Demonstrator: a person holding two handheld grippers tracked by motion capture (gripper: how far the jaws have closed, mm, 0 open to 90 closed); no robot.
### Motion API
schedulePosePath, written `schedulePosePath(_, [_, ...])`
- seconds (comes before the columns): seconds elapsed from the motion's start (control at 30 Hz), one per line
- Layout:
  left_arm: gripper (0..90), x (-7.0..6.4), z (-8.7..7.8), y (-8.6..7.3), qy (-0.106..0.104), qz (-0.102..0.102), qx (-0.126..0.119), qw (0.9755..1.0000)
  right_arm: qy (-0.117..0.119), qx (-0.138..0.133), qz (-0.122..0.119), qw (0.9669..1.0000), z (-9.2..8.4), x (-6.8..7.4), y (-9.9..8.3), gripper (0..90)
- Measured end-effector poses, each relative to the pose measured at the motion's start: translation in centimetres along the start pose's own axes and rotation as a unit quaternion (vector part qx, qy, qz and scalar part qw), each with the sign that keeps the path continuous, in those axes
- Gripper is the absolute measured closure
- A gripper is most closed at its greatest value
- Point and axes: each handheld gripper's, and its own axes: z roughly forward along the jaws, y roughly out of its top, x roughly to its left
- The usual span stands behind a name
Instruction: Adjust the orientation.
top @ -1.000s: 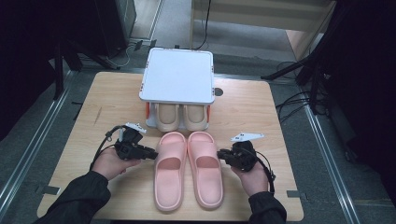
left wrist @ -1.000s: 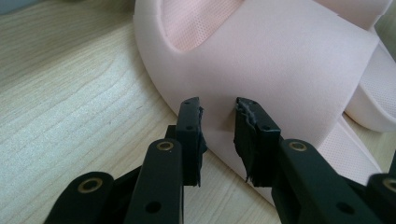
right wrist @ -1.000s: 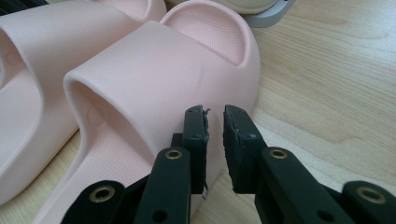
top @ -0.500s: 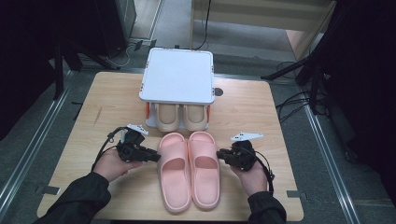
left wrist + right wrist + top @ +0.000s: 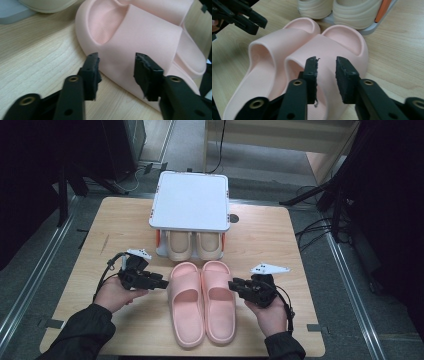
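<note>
A pair of pink slippers lies side by side at the table's front middle, the left slipper (image 5: 187, 302) (image 5: 140, 32) and the right slipper (image 5: 218, 300) (image 5: 342, 37). My left gripper (image 5: 162, 284) (image 5: 116, 66) points at the left slipper's outer side. Its jaws have just been opening and stand apart, with the slipper's strap edge in the gap and no pad pressing on it. My right gripper (image 5: 234, 285) (image 5: 326, 67) faces the right slipper's outer side. Its jaws have also just been opening, and the strap's edge sits loose at the gap.
A white two-level shoe rack (image 5: 190, 200) stands behind the pink pair with beige slippers (image 5: 192, 245) (image 5: 337, 10) on its lower shelf. Bare wood lies to either side of the hands. The table edge runs close behind the wrists.
Both grippers' jaws stand wider apart than before. The hands and the pink slippers keep about the same places.
</note>
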Motion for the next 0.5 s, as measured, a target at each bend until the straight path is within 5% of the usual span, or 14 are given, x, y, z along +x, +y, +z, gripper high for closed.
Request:
schedulePosePath(0.07, [47.9, 0.0, -0.1, 0.1, 0.002, 0.004, -0.003, 1.0, -0.013, -0.001, -0.003, 0.9999, -0.3, 0.9, 0.0, 66.7])
schedulePosePath(0.3, [42.7, 0.2, -0.7, 0.2, 0.003, 0.003, -0.021, 0.9998, 0.013, -0.01, 0.008, 0.9998, 0.0, 3.3, -0.9, 61.7])
schedulePosePath(0.5, [42.6, 0.5, -1.1, 0.1, 0.004, 0.0, -0.027, 0.9996, 0.014, -0.009, 0.011, 0.9998, 0.9, 4.7, -1.7, 55.8])
